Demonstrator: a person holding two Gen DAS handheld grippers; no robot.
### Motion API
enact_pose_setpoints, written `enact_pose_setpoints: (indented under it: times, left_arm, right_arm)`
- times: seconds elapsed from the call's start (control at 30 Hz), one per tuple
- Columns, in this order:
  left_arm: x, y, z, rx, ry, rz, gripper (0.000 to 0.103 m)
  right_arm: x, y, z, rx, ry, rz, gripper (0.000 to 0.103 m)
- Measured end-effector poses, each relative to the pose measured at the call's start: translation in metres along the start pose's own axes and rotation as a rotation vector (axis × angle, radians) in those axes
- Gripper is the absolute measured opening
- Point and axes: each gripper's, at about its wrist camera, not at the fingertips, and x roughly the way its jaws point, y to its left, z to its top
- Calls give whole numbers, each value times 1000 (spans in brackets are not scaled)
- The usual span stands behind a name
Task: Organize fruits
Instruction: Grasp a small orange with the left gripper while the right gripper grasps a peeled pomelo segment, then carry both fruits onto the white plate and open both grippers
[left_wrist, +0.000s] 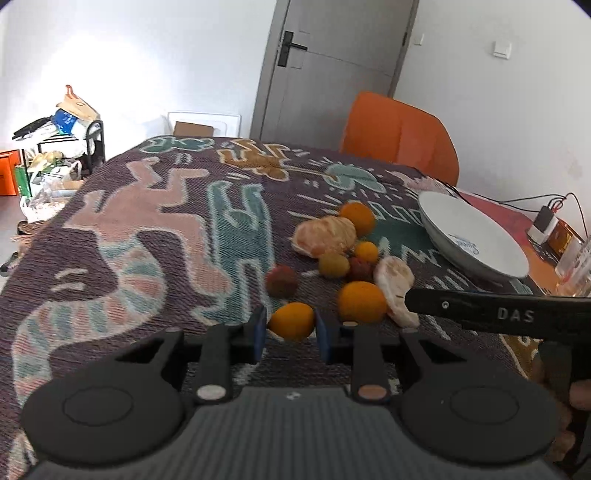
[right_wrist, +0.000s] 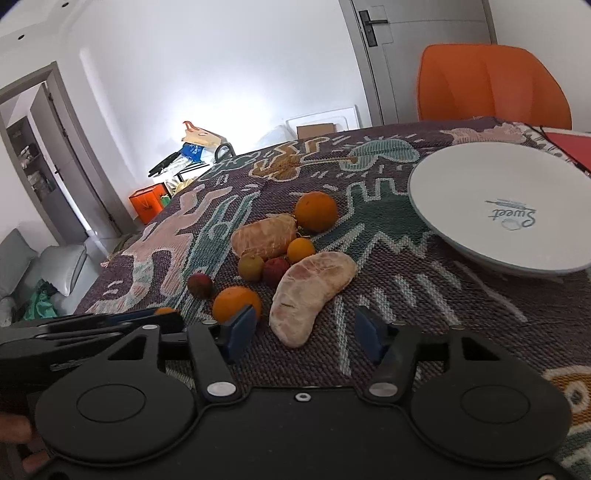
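- Two grippers sit low over the cloth (left_wrist: 155, 236). Your left gripper (left_wrist: 289, 329) has its blue pads against both sides of a small orange (left_wrist: 291, 320), clamped on it.
- Your right gripper (right_wrist: 306, 331) stands wide apart, nothing held; the near end of a peeled wedge (right_wrist: 310, 295) lies between its pads (right_wrist: 242, 326).
- Remaining fruit is clustered just beyond: a peeled citrus (right_wrist: 264, 236), oranges (right_wrist: 316, 211), reddish lychees (right_wrist: 275, 271).
- Your plate (right_wrist: 461, 192) sits right of the cluster, apart from it.
- Orange chair (right_wrist: 491, 83) behind the table.
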Motion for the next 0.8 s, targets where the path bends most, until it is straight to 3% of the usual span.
enact_pose_setpoints:
  times: [0.43, 0.7, 0.8]
  left_arm:
    - [-10, 19, 7, -18, -33, 22, 27]
    - [-11, 19, 8, -31, -37, 15, 27]
    - [-11, 15, 9, -27, -43, 10, 27]
  right_arm:
    - [32, 3, 12, 37, 20, -39, 57]
    - [46, 10, 16, -17, 15, -87, 58]
    - [43, 10, 13, -37, 12, -102, 52]
